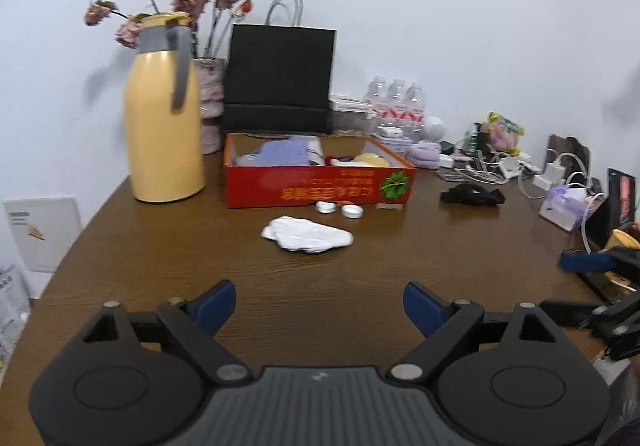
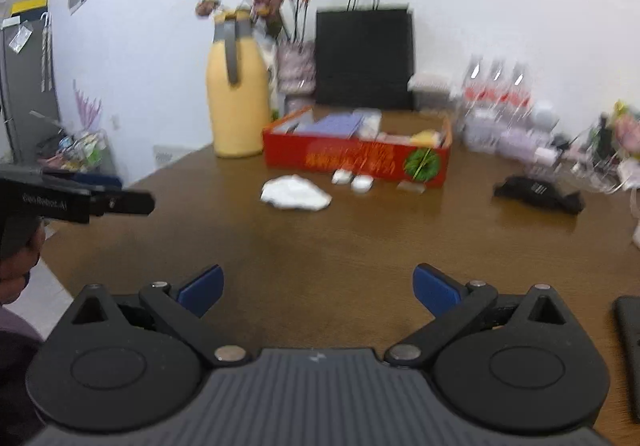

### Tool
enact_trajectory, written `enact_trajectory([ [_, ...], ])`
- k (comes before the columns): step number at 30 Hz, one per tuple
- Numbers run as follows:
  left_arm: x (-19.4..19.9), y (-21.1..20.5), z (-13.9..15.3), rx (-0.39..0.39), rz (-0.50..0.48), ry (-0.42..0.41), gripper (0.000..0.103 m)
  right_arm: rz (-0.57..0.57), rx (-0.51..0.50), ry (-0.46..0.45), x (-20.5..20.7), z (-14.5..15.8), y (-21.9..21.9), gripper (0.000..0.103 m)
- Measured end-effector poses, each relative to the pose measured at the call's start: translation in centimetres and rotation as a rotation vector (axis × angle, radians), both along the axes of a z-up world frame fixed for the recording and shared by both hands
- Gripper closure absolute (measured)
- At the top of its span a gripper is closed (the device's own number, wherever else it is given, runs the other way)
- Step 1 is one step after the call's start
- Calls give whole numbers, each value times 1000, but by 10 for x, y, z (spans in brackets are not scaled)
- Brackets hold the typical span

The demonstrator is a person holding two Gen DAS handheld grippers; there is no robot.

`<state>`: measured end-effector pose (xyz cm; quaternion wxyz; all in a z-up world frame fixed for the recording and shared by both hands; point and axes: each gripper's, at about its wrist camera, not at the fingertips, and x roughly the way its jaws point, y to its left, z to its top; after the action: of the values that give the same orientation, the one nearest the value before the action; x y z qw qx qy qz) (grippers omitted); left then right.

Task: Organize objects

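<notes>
A red open box (image 1: 320, 185) (image 2: 356, 159) with cloths and small items inside stands on the brown table (image 1: 320, 274). In front of it lie a white crumpled cloth (image 1: 306, 234) (image 2: 294, 193), two small round white tins (image 1: 340, 209) (image 2: 352, 179) and a small flat piece (image 1: 389, 206). A black cloth (image 1: 472, 194) (image 2: 538, 193) lies to the right. My left gripper (image 1: 319, 306) is open and empty, above the near table. My right gripper (image 2: 318, 290) is open and empty, also short of the cloth.
A yellow thermos jug (image 1: 162, 113), a vase of dried flowers (image 1: 210, 101) and a black paper bag (image 1: 278, 77) stand behind the box. Water bottles (image 1: 396, 101), chargers, cables and a tissue pack (image 1: 564, 205) crowd the right side. The right view is motion-blurred.
</notes>
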<state>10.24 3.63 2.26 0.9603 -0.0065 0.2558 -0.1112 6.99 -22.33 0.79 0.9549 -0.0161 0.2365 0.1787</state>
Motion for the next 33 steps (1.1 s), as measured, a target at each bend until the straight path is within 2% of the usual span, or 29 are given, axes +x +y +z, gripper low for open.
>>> enact_trajectory([
  [5,3,2,2,-22,18,-13,13,-52,48,-13,5,6,-3,0],
  [11,33,-2,-7,-21,-9,3,19,-72,-64,4,42,-7,9,3],
  [15,76,-4,-14,-20,-35,-16,21,-60,-93,5,89,-15,15,9],
  [18,128,-10,-26,-10,-17,24,23,-51,-98,2,140,-20,16,17],
  [21,184,-26,-35,14,-77,43,28,-83,-108,20,201,-27,15,25],
  [23,217,-41,-42,53,-116,40,30,-118,-138,33,239,-33,13,26],
  [26,263,-64,-60,130,-111,70,37,-140,-170,88,292,-50,10,38],
  [27,275,-69,-67,134,-123,89,38,-141,-165,115,305,-55,7,47],
  [31,308,-71,-88,39,-111,157,39,-154,-143,159,327,-76,-3,55],
  [33,313,-74,-90,33,-120,138,38,-147,-88,166,329,-82,-10,59],
])
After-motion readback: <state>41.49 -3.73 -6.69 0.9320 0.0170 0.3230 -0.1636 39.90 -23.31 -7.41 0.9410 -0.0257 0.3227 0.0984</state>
